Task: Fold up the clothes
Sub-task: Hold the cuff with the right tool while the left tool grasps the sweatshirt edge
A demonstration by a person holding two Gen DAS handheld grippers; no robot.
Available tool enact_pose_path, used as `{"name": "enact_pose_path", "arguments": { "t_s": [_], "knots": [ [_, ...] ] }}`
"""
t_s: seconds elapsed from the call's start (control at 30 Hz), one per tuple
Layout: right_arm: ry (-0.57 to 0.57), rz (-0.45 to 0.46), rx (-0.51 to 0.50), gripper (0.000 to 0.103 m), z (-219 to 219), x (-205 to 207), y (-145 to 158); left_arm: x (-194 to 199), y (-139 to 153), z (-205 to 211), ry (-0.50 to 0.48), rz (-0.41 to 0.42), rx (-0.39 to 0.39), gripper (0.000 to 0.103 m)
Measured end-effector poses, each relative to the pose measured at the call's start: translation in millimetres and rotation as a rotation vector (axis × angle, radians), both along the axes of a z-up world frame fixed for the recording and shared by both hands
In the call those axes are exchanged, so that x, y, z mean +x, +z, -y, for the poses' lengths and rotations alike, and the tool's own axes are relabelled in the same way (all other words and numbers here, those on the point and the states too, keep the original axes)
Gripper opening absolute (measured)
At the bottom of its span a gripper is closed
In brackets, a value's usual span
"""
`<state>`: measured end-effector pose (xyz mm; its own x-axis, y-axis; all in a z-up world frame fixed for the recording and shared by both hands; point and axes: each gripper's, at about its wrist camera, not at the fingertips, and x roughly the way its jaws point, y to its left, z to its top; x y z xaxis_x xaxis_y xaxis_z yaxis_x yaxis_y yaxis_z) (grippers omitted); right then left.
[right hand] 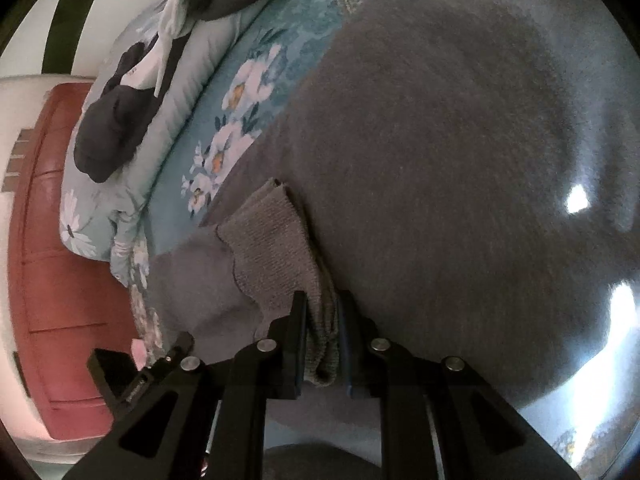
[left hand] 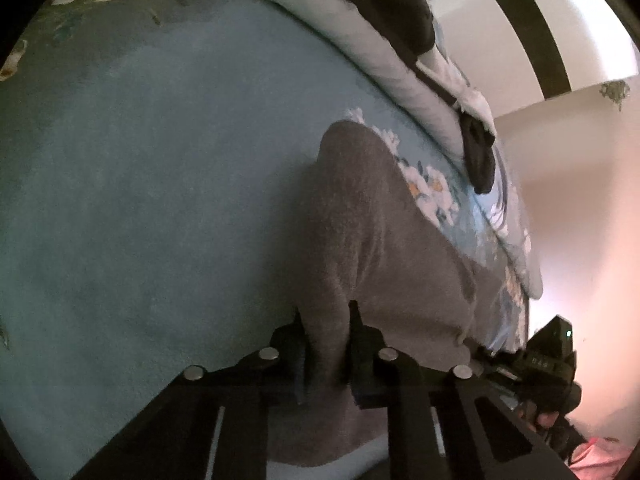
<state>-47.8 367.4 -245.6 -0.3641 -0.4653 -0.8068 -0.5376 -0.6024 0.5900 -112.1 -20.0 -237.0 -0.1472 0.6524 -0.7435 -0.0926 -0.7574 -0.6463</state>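
The left gripper (left hand: 326,312) is pinching a raised fold of the grey sweater (left hand: 376,248), its jaws pressing the fabric between them. The right gripper (right hand: 322,300) is clamping the sweater's ribbed cuff (right hand: 272,240), which is bunching between its jaws. The sweater is lying on the bed (left hand: 140,180), spreading over the teal floral sheet (right hand: 236,128), and in the right wrist view it is filling most of the frame.

No container is showing in either view. A pale quilt (right hand: 192,92) is lying along the bed's far edge, with dark clothes (right hand: 116,128) resting on top of it; their kind is hard to make out. The sweater's near edge is being cut off behind both grippers' frames. Part of the right gripper's body and a few fingers (left hand: 548,418) are peeking in at the lower right of the left wrist view. Bright glare patches (right hand: 578,202) are washing out the right side of the sweater. A reddish door (right hand: 60,240) is standing beyond the bed
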Motion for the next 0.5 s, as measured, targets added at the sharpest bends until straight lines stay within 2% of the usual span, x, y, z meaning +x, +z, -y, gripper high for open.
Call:
{"name": "enact_pose_path", "arguments": {
  "t_s": [0.17, 0.27, 0.37, 0.5],
  "knots": [
    [0.019, 0.032, 0.053, 0.015, 16.1, -4.6, 10.8, -9.5, 17.0, 12.6, 0.104, -0.007, 0.072, 0.012],
    [0.076, 0.026, 0.062, 0.015, 43.6, -17.3, 16.3, -18.1, 25.4, 26.8, 0.129, -0.029, 0.076, 0.012],
    [0.159, 0.010, 0.052, 0.015, 82.9, -34.5, 19.0, -30.6, 32.0, 54.4, 0.156, -0.052, 0.072, 0.012],
    [0.270, -0.011, 0.038, 0.015, 135.3, -57.4, 22.5, -51.6, 42.4, 119.7, 0.222, -0.085, 0.051, 0.012]
  ]
}}
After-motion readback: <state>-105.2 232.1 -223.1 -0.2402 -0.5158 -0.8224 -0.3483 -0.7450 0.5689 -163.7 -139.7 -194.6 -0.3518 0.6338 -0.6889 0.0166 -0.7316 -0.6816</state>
